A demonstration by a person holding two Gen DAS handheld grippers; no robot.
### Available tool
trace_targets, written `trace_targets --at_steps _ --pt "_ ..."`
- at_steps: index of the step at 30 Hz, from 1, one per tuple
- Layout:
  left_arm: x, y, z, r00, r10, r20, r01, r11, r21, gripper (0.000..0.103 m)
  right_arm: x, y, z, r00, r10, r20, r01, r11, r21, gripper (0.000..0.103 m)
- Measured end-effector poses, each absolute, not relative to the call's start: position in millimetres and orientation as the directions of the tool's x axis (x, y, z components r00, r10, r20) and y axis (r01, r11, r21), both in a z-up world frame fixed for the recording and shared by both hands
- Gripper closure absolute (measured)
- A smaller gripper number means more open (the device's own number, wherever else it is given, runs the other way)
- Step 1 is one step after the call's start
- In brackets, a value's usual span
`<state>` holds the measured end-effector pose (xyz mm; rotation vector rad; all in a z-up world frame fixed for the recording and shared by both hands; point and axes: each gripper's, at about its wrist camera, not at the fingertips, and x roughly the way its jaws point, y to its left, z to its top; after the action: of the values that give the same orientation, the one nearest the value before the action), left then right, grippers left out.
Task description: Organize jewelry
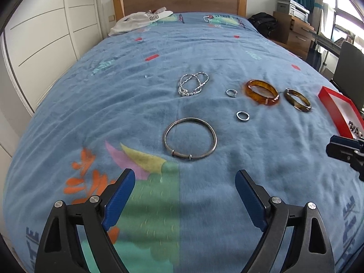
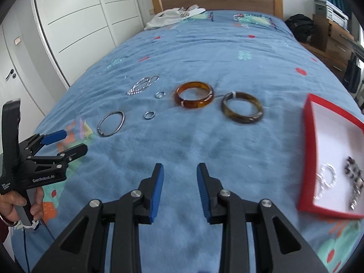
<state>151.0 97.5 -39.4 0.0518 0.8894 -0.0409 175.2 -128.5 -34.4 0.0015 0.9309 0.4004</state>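
Left wrist view: the left gripper [image 1: 185,178] tilts down over the blue bedspread [image 1: 227,182], its blue pads wide apart with only cloth between them. The silver bangle [image 1: 190,139] lies flat just beyond the pads, untouched. Past the bangle sits a small ring [image 1: 242,116]; farther on, a second ring [image 1: 231,92] and a beaded chain [image 1: 192,84] heaped to the left of it. To the right of the bangle and farther up the bed lie the amber bangle [image 1: 262,92] and, beside it, the dark bangle [image 1: 297,100]. The red box [image 1: 327,100] shows at the right edge, with the tip of the right gripper [image 1: 345,151] just below it.

Right wrist view: the right gripper [image 2: 180,169] also points down at the bedspread [image 2: 204,141], its pads a narrow gap apart and clamped on nothing. The dark bangle [image 2: 242,110] lies well ahead, slightly to the right; the amber bangle [image 2: 194,94] is left of it. Farther left lie the two rings [image 2: 149,115] [image 2: 159,94], the chain [image 2: 141,86] and the silver bangle [image 2: 111,123]. The left gripper [image 2: 66,142], held in a hand [image 2: 20,204] at the lower left, hangs near the silver bangle with fingers spread. The red box [image 2: 306,159] is to the right of the dark bangle; inside it lie pale rings [image 2: 326,178] and a dark piece [image 2: 353,182], possibly a bracelet, too blurred to tell.
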Motion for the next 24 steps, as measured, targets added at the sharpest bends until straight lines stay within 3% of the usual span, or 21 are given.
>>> trace_targets --at_steps 7,9,11,24 --pt "176 96 -50 0.629 -0.027 -0.777 0.064 0.998 0.017 0.014 205 -102 -49 0.502 0.377 -0.778 -0.396 0.900 0.181 0.073" --pt "182 97 -54 0.626 -0.027 -0.779 0.061 0.998 0.014 0.014 213 -94 -53 0.495 0.391 -0.776 -0.412 0.892 0.186 0.065" --pt "188 98 -58 0.625 -0.021 -0.780 0.054 0.998 0.017 0.014 221 -86 -56 0.489 0.405 -0.773 -0.427 0.883 0.193 0.063" --pt "202 104 -68 0.614 -0.067 -0.786 0.071 0.997 -0.030 0.014 266 -58 -77 0.454 0.430 -0.780 -0.464 0.862 0.205 0.063"
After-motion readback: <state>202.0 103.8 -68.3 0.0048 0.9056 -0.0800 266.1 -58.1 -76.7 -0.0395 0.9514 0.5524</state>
